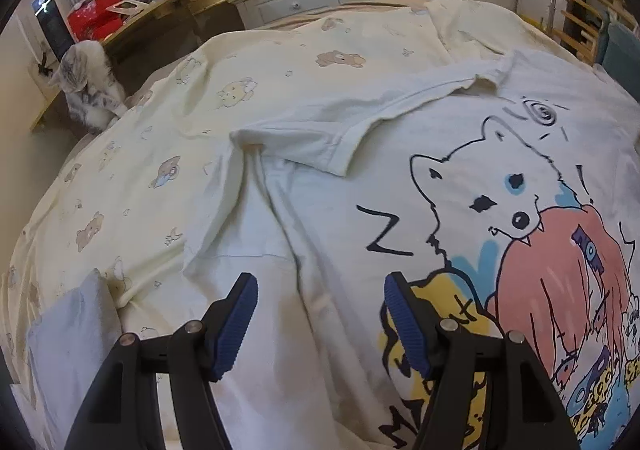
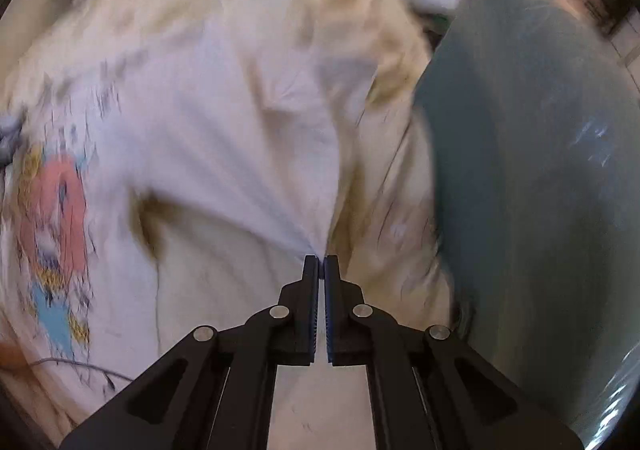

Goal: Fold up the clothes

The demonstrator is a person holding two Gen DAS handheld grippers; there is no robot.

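So the right gripper (image 2: 321,264) is pinching a peak of the white t-shirt (image 2: 224,122), pads pressed together with a thin ridge of fabric running right up into the tips; that view is blurry, but the cloth is clearly tenting toward the pinch. The left gripper (image 1: 320,290) is hovering spread wide over the same shirt, nothing between its blue pads (image 1: 236,324).

The shirt is lying print-up on the bed, over a cream bear-print duvet (image 1: 160,154), with one sleeve (image 1: 312,138) already flopped across the chest. A teal pillow (image 2: 532,154) is sitting just beside it on the right gripper's side.

My guess on handling: it's looking light, floppy, thin cotton, zero stiffness, so it's going to sag and wrinkle wherever it isn't supported. Hems, shoulder seams and the collar are looking like the best spots to grab, being doubled up and less likely to slip. The duvet underneath is soft too, so pinching too deep is risking grabbing both layers.
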